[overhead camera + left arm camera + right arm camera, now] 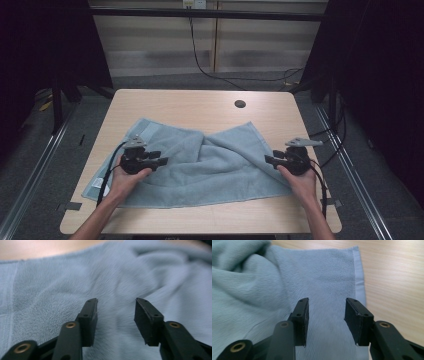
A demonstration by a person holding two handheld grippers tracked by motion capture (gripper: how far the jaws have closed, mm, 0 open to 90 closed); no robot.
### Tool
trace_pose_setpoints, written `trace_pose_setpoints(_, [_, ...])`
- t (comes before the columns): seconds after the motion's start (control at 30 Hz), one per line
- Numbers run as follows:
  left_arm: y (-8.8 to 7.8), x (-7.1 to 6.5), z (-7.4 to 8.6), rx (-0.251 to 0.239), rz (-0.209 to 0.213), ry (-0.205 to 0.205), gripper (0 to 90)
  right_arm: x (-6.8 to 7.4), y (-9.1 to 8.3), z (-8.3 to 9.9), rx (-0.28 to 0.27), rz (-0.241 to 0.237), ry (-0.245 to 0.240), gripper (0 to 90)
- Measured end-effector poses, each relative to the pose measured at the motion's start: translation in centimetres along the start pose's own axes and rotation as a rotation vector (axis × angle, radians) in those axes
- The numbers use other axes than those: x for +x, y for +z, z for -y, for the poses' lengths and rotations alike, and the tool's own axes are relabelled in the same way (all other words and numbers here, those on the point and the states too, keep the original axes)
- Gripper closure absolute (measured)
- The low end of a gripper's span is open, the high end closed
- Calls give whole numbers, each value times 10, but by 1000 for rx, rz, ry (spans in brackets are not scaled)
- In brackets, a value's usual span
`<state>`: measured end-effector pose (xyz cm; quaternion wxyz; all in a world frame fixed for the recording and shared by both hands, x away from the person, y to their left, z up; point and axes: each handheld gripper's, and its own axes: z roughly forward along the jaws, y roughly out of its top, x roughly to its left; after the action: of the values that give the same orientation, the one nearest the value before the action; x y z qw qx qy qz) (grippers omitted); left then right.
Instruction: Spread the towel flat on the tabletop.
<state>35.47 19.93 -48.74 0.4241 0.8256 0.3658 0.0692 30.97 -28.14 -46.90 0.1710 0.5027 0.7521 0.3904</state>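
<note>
In the high view the person's forearms come in from 6 o'clock. The left hand carries the left claw at about 8 o'clock on the tabletop, and the right hand carries the right claw at about 4 o'clock. Both claws point inward, toward each other, over the towel.

The left claw stands open in the left gripper view, with nothing between its jaws; blurred towel pile lies beneath and beyond them. The right claw is open too and grips nothing; the towel lies under its jaws, and the hemmed edge runs just to the right of the right jaw, with bare wood past it.

The towel is pale blue-grey terry with a soft, short nap and a flat woven band along its end hems. It lies rumpled across the middle of the tabletop, wider than deep. The near edge lies fairly straight at 6 o'clock. Farther off, two corners rise toward 10 and 2 o'clock, and folds gather into a dip between them at the centre. A small white tag sits at its near-left corner.

Beyond the towel, toward 1 o'clock, a dark round hole sits in the wood.
</note>
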Motion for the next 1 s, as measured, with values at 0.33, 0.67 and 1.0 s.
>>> trace_pose_setpoints(0.33, [-14,2,30,66,-19,39,811,-10,56,-3,88,65,-14,474])
trace_pose_setpoints(0.67, [-39,-1,48,56,4,-12,705,-16,60,-11,122,170,-35,861])
trace_pose_setpoints(1.0, [-48,-6,43,-3,31,-36,550,-59,48,-22,41,286,105,770])
